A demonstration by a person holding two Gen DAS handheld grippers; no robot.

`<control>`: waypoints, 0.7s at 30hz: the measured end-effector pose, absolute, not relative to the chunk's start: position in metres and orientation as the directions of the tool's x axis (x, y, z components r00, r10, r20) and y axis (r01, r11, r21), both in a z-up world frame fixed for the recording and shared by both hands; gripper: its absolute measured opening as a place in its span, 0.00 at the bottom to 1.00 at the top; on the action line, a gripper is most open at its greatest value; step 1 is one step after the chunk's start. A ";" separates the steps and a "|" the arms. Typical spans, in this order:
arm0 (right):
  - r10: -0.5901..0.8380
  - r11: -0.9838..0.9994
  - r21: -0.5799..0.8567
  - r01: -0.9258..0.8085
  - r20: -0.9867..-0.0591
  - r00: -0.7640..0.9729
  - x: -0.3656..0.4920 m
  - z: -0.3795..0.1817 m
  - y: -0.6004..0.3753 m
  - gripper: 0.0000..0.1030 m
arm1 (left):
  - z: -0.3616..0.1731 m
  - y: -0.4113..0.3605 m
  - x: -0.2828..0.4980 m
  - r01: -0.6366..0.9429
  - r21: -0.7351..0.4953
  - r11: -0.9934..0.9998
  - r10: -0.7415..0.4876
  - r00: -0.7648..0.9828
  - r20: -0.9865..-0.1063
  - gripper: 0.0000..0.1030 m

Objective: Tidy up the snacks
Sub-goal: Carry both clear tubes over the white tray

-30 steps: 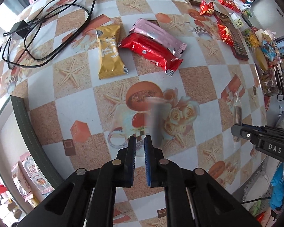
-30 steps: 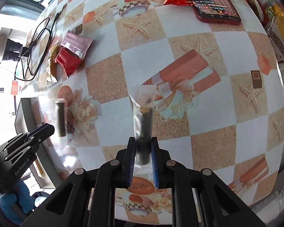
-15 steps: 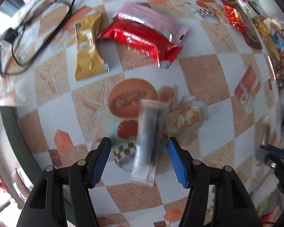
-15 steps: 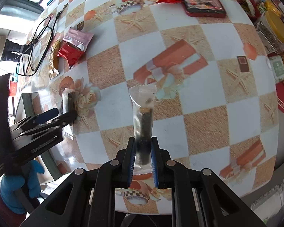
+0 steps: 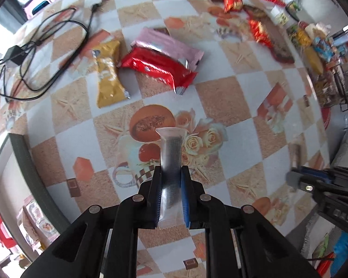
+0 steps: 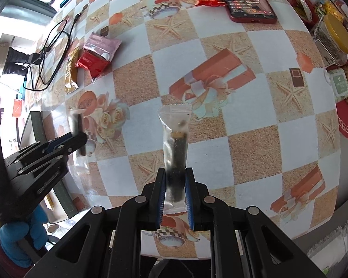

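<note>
Checkered tablecloth [image 5: 232,97] printed with starfish, roses and gift boxes, filling both wrist views. At eleven o'clock in the left wrist view, a black cable [image 5: 46,53] coiled on the cloth. Just right of it, a loose group of three wrappers: gold packet [image 5: 107,78] lying long axis twelve to six, red packet [image 5: 157,69] running ten to four, pink packet [image 5: 171,46] partly under the red one and parallel to it. At one o'clock in the right wrist view, a red-cased phone [image 6: 246,2] lying flat, screen up.

Left gripper [image 5: 171,192] low at six o'clock in its own view, pads now pinching a clear stick packet [image 5: 171,159] with a dark core. Half a second ago spread wide with this packet lying loose between the fingers on the cloth; jaws since closed onto it. Packet's long axis along the fingers, sealed flared end toward twelve o'clock, over the rose print, lower end tucked between the blue pads.

Right gripper [image 6: 175,197] clamped as before on a second clear stick packet [image 6: 175,148], unchanged in grip. Long axis six to twelve, crimped top seal away from the gripper, dark filling in the lower half, crumbs near the top.

Seen from the right wrist at nine o'clock: left gripper with its packet, blurred.
</note>
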State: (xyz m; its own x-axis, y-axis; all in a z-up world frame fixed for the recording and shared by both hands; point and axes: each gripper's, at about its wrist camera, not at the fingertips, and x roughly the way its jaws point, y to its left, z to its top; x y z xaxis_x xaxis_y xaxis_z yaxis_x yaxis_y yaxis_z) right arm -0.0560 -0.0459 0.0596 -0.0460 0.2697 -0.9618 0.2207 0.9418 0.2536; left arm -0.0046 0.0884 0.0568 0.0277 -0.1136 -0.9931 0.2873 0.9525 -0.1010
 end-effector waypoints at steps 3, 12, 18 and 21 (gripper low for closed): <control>0.273 0.945 0.259 0.202 -0.961 -0.045 -0.053 0.063 -0.038 0.17 | 0.073 0.098 -0.010 0.272 -0.118 0.955 -0.138 0.057 -0.989 0.16; 0.273 0.956 0.265 0.126 -0.961 -0.047 -0.042 0.072 -0.002 0.17 | 0.095 0.189 -0.023 0.190 -0.125 0.974 -0.148 0.109 -0.983 0.16; 0.275 0.960 0.271 0.065 -0.960 -0.056 -0.035 0.077 0.029 0.17 | 0.109 0.241 -0.035 0.104 -0.124 0.987 -0.138 0.139 -0.981 0.16; 0.273 0.962 0.272 0.028 -0.960 -0.058 -0.031 0.082 0.047 0.17 | 0.113 0.265 -0.039 0.063 -0.122 0.991 -0.130 0.154 -0.980 0.16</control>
